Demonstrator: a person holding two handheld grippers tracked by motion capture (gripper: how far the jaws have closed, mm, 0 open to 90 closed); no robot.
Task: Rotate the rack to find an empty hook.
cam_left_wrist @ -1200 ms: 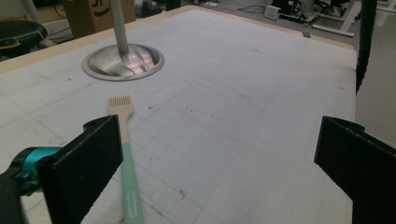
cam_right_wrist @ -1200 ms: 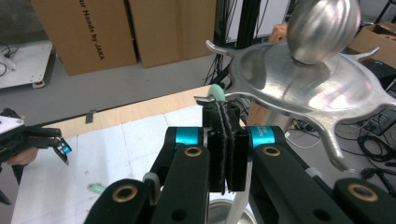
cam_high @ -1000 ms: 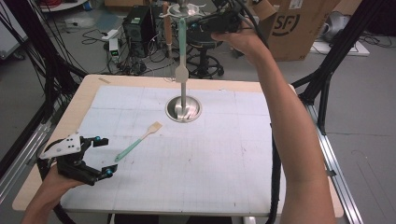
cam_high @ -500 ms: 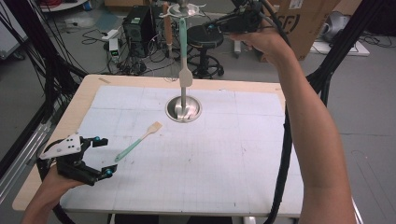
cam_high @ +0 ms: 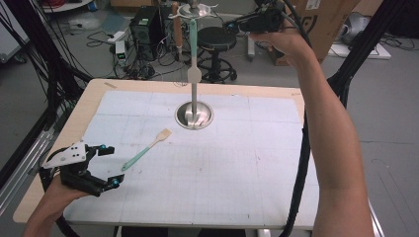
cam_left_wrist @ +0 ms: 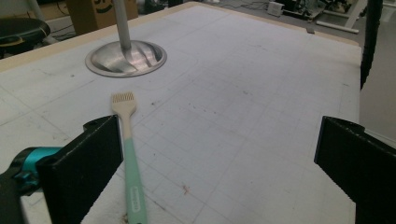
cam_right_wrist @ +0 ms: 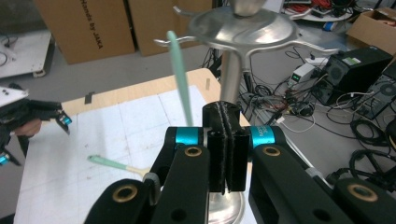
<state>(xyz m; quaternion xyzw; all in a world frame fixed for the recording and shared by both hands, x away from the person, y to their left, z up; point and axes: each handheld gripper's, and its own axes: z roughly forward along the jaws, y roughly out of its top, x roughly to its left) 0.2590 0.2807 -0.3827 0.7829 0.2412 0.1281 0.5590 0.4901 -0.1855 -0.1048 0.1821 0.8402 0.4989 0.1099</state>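
Mint-green spatula (cam_high: 193,48) hangs from the steel rack (cam_high: 195,10), its pale blade low beside the pole. The right hand-held gripper (cam_high: 232,23), near the hooks a second ago, has drawn off to the right of them, jaws pressed together on nothing; that utensil looks hung, though the hook itself is hard to make out. The second spatula (cam_left_wrist: 129,156) lies on the counter (cam_high: 237,168) just ahead of the left hand-held gripper (cam_high: 108,165), whose jaws gape wide, so it is probably next.
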